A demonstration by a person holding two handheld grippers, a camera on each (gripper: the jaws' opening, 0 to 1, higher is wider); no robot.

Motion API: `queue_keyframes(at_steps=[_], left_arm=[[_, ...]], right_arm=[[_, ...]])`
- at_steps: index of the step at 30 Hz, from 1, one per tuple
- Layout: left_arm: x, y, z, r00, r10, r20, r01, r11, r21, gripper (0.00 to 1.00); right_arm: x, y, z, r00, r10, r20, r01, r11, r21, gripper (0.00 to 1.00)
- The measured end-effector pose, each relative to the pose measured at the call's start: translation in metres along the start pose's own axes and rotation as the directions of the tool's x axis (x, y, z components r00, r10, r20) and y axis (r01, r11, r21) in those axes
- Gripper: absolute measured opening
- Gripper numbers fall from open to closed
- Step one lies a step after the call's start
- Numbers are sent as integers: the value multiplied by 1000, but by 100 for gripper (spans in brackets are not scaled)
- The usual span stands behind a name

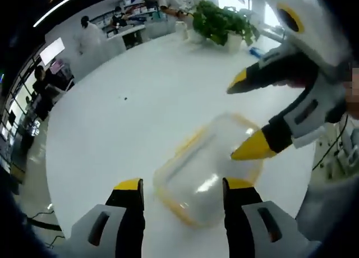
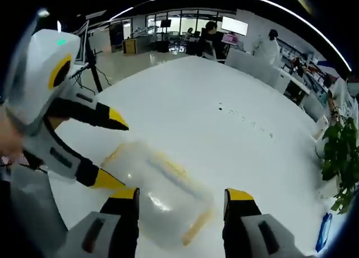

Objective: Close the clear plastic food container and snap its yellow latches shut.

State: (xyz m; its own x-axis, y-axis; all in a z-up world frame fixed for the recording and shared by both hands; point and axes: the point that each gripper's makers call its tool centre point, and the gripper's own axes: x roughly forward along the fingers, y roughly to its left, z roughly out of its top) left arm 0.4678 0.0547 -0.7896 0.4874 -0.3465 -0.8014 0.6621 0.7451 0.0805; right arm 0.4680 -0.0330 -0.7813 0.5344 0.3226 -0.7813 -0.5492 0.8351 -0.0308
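Container (image 1: 210, 174) of clear plastic with yellow trim is seen lying flat on the white table (image 1: 140, 101), lid apparently resting on top. In the left gripper view it sits just beyond the left gripper (image 1: 184, 186), whose yellow-tipped jaws are held wide apart on either side of its near end, with nothing clamped. The right gripper (image 1: 247, 120) is seen entering from the right, also spread wide; its lower tip lies over the container's right edge, though contact cannot be confirmed. In the right gripper view the container (image 2: 160, 182) lies between the right gripper (image 2: 182, 196) and the left gripper (image 2: 109, 151).

The box is judged light, stiff yet thin-walled, and slippery on the smooth tabletop, so it is likely to slide when pressed from one side. It would best be steadied from above on the lid, and each yellow latch (image 2: 197, 227) pushed against a counter-hold from the opposite side.

No brand, label or readable writing can be made out. A potted plant (image 1: 224, 23) stands at the far edge of the table.
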Motion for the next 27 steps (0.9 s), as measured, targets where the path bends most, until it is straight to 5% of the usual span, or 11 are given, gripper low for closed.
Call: queue_keyframes(at_steps=[7,17,19,21,27], left_arm=[[-6,4,3,998,50,31,-48,997,-55,57],[-9,8,-3,997,23,68,-12,985,-170,60],[-10,10,-1,993,34,116,-11,981,-193,59],[-11,9,2,986,32,164,15,959,-281,59],[-10,13,-1,970,79,230,10,932,-362,58]], right_arm=[[-4,2,-3,1000,-15,10,14,1000,19,60],[-4,0,-5,998,-24,60,22,999,38,60],[-2,3,-6,996,-14,86,8,998,68,61],[-3,4,-7,992,-21,122,8,994,105,61],[-7,3,-7,971,-33,237,-28,967,252,60]])
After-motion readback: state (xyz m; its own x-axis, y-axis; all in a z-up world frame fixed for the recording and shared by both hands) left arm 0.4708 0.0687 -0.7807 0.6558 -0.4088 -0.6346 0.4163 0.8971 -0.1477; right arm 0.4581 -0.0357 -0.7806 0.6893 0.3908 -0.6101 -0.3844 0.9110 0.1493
